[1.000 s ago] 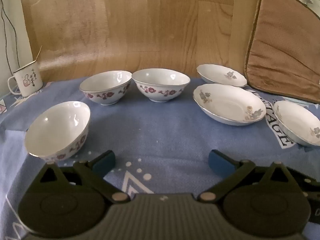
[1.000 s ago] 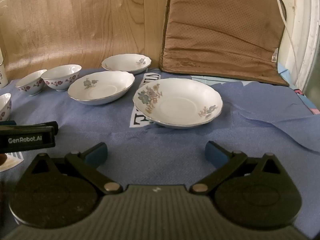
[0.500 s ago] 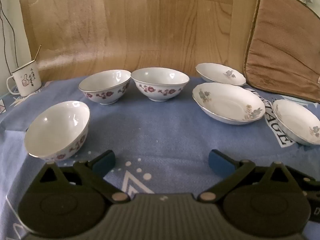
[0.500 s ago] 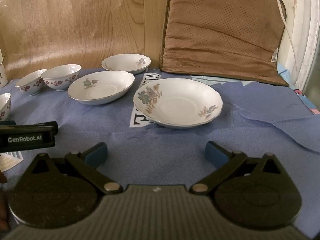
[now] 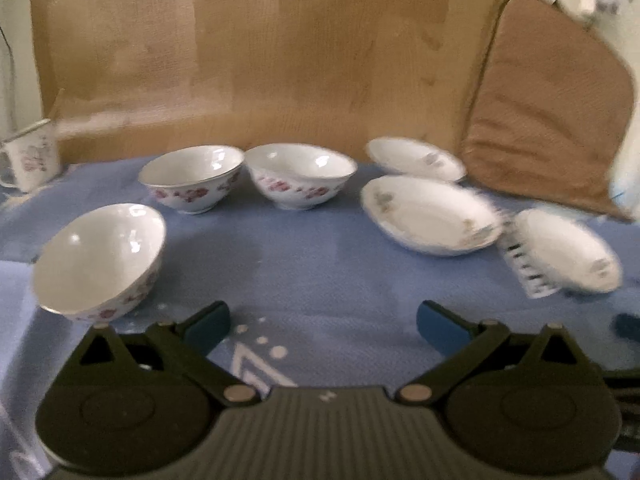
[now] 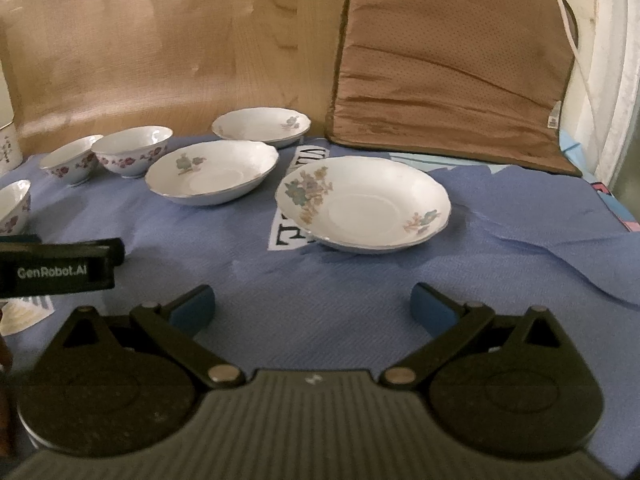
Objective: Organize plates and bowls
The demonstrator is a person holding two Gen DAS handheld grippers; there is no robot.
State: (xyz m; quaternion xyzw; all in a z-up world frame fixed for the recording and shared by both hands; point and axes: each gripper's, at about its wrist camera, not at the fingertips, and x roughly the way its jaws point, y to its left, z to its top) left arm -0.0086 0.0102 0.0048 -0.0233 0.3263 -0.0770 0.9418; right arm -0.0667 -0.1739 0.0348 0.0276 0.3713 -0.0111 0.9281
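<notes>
Blue patterned tablecloth (image 6: 360, 300) on the table, wood-panel wall (image 5: 240, 60) behind, brown cushion (image 6: 448, 64) leaning against it at the right.

Left gripper (image 5: 322, 322): jaws spread wide, nothing between the blue pads, touching nothing, low over the cloth. Right gripper (image 6: 311, 309): same, wide and empty. Left unit's body shows at the left edge of the right wrist view.

Counts:
- 3 red-flowered bowls: near-left bowl (image 5: 100, 260) tilted, just beside the left gripper's left finger; two back bowls (image 5: 192, 176) (image 5: 301, 174) close side by side.
- 3 shallow plates with blue flowers: nearest plate (image 6: 363, 204) ahead of the right gripper, middle plate (image 6: 212, 170) beyond it to the left, far plate (image 6: 262, 125) near the wall. None stacked, all apart.
- 1 enamel mug (image 5: 30, 156) at far left by the wall.

Left wrist view is motion-blurred.
</notes>
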